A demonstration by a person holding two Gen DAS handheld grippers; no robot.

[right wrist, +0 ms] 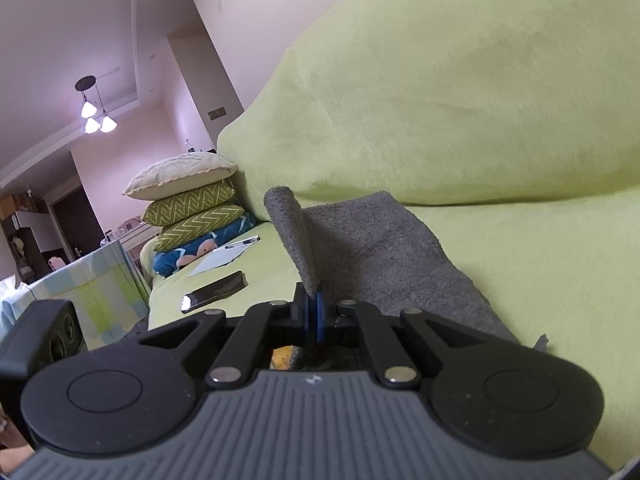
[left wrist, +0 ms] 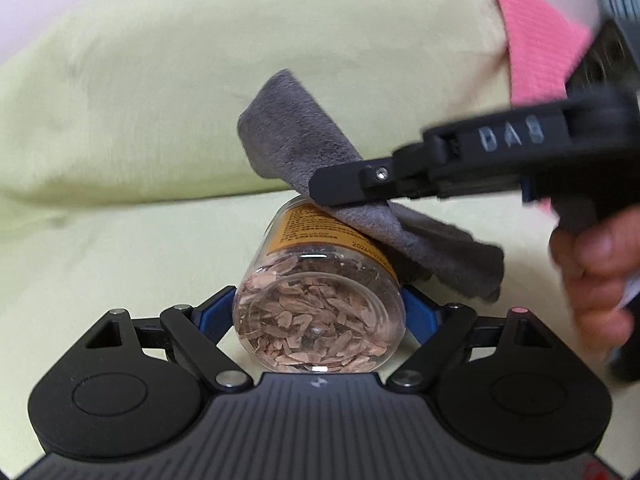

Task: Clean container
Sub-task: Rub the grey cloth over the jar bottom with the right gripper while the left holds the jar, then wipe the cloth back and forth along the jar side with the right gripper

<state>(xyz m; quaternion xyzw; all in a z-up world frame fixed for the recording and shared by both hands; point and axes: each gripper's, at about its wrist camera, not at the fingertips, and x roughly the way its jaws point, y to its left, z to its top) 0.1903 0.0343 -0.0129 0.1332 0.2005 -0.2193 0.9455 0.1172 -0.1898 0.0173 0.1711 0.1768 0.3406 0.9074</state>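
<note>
A clear plastic jar with an orange label and brown flakes inside lies on its side, bottom toward the left wrist camera. My left gripper is shut on it, a blue pad on each flank. A grey cloth drapes over the jar's upper side. In the left wrist view my right gripper comes in from the right and pinches that cloth against the jar's top. In the right wrist view the right gripper has its blue pads closed on a fold of the grey cloth; a bit of the orange label shows beneath.
Everything sits on a light green sofa with a tall back cushion. On the seat to the left lie a dark phone, white paper with a pen and stacked pillows. A hand in a pink sleeve holds the right gripper.
</note>
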